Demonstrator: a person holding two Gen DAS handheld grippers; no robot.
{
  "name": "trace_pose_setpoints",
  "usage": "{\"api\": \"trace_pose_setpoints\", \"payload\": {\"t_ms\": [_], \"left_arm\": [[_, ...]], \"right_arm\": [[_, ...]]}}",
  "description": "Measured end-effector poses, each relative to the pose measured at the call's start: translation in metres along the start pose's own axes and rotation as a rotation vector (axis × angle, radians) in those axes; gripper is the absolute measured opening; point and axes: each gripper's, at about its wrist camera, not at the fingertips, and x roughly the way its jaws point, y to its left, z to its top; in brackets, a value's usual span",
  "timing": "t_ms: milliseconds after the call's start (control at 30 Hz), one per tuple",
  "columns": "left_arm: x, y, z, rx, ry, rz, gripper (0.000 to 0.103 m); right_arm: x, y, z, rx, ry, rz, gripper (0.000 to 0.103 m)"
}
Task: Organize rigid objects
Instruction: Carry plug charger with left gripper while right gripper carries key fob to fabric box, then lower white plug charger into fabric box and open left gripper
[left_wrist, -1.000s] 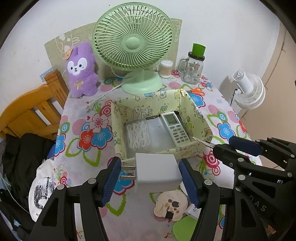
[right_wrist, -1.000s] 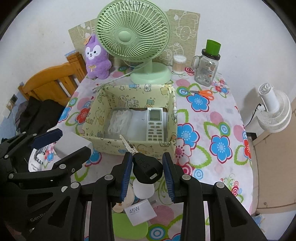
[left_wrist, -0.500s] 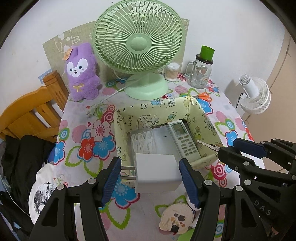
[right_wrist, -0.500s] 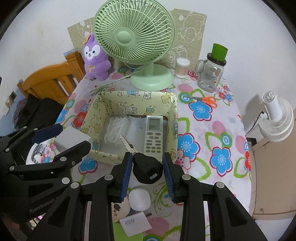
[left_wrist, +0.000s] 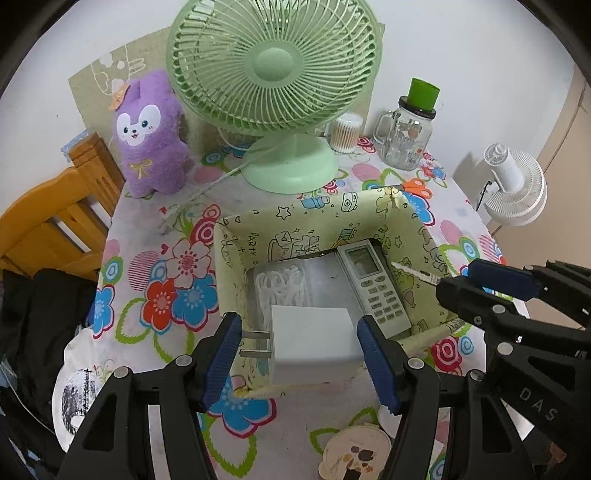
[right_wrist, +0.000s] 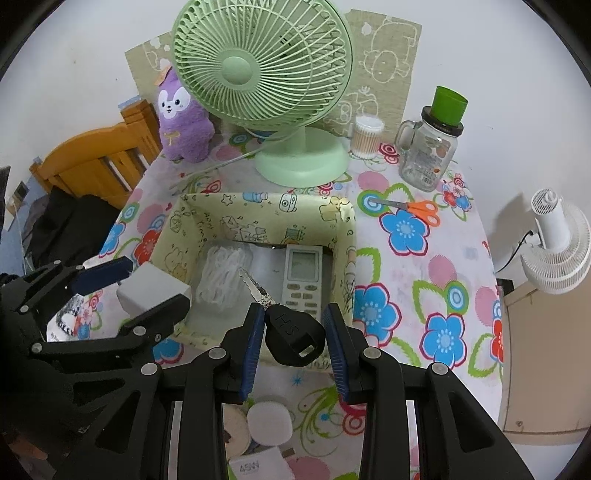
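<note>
A white plug charger (left_wrist: 310, 339) sits between the blue pads of my left gripper (left_wrist: 299, 343), which is shut on it, its prongs pointing left. It hangs over the near left part of a yellow-green patterned fabric box (left_wrist: 332, 218). Inside the box lie a white remote control (left_wrist: 373, 284) and a bundled white cable (left_wrist: 280, 288). My right gripper (right_wrist: 295, 328) is shut on a black-headed key (right_wrist: 295, 332), whose blade points into the box (right_wrist: 258, 218) above its near wall. The left gripper (right_wrist: 147, 290) shows at the left of the right wrist view.
Behind the box stand a green desk fan (left_wrist: 273, 74), a purple plush toy (left_wrist: 147, 136), a cotton swab tub (left_wrist: 345, 133) and a glass mug jar (left_wrist: 410, 136). Orange scissors (right_wrist: 417, 208) lie at the back right. A wooden chair (left_wrist: 48, 221) is left, a white fan (left_wrist: 517, 192) right.
Both grippers have moved forward and a little down toward the box. The charger and the key now hang over its near edge, where before they were in front of it.
</note>
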Motion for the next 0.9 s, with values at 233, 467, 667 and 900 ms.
{"api": "trace_pose_setpoints", "payload": {"t_ms": [233, 467, 667, 900], "left_arm": [[0.019, 0.001, 0.009, -0.005, 0.024, -0.013, 0.067], [0.038, -0.004, 0.014, 0.0, 0.049, -0.035, 0.067], [0.051, -0.009, 0.016, -0.004, 0.075, -0.051, 0.067], [0.069, -0.012, 0.016, -0.007, 0.134, -0.076, 0.067]], "right_arm": [[0.014, -0.006, 0.011, 0.001, 0.013, -0.005, 0.036], [0.026, -0.008, 0.022, -0.012, 0.021, -0.005, 0.036], [0.039, -0.008, 0.025, -0.016, 0.045, 0.003, 0.036], [0.054, -0.01, 0.027, -0.005, 0.07, 0.025, 0.036]]}}
